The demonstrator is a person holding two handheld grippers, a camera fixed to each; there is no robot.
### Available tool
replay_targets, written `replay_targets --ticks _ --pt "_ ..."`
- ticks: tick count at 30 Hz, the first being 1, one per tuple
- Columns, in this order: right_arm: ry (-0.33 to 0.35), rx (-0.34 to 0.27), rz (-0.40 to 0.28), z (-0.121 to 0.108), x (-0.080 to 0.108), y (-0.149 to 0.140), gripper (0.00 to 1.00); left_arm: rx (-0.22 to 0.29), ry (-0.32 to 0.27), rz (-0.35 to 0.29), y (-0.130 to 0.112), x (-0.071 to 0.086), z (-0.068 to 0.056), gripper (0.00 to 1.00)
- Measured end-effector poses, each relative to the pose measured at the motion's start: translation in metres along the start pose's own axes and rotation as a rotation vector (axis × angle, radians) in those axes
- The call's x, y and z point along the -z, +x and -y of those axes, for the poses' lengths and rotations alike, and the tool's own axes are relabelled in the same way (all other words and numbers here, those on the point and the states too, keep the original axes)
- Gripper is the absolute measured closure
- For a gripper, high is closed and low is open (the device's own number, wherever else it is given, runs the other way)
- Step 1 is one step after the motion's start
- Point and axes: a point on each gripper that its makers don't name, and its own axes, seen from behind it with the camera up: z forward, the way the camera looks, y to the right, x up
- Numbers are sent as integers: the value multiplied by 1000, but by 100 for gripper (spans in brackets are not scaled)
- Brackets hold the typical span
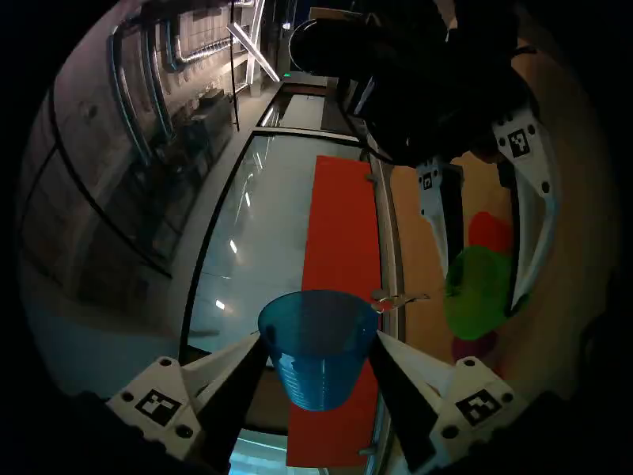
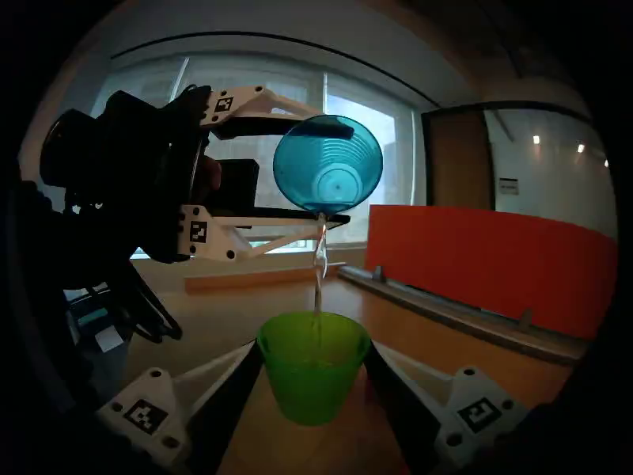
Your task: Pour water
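Water (image 2: 319, 273) falls in a thin stream from the lip of the blue cup (image 2: 328, 162) into the green cup (image 2: 312, 380) directly below it. Your left gripper (image 2: 352, 169) pinches the blue cup, one finger on each side of its wall. It holds the cup tipped far over, so the open mouth faces the right gripper view. Your right gripper (image 2: 314, 352) pinches the green cup the same way, upright, over the wooden tabletop (image 2: 237, 313). I cannot tell whether the green cup's base touches the wood. The two cups are apart, joined only by the stream. Behind them stand a red partition (image 2: 490, 253) and a bright window (image 2: 253, 103).

Both cups look like thin translucent plastic: light, smooth, and likely to flex or slip if squeezed hard. The hold across the middle of the wall, below the rim, seems right; use gentle, even pressure. The green cup will probably get heavier as it fills, so expect it to want to slide down between the fingers. Little water appears to be in the blue cup, though its level is hard to judge. A small shift of either hand could send the stream past the green rim.
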Motion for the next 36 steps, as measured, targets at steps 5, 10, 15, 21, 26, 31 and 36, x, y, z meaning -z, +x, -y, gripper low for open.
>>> replay_targets --ticks 5,10,15,21,26,31,36 --pt "-1 0 -1 0 1 1 8 -29 8 -1 1 -1 3 16" --pt "-2 5 -1 1 1 2 8 -49 15 -1 1 -2 2 16" --pt "-2 6 -1 1 2 2 9 -67 21 -5 5 -1 -2 16" --pt "-4 5 -4 1 2 3 8 -109 29 -7 7 0 0 16" --pt "-5 5 -6 0 2 2 9 -135 36 -3 7 0 0 16" --pt "-7 3 -6 -1 3 2 8 -149 39 -2 6 -1 0 16" --pt "-6 2 -7 -1 3 2 9 -161 40 -1 5 0 -2 16"
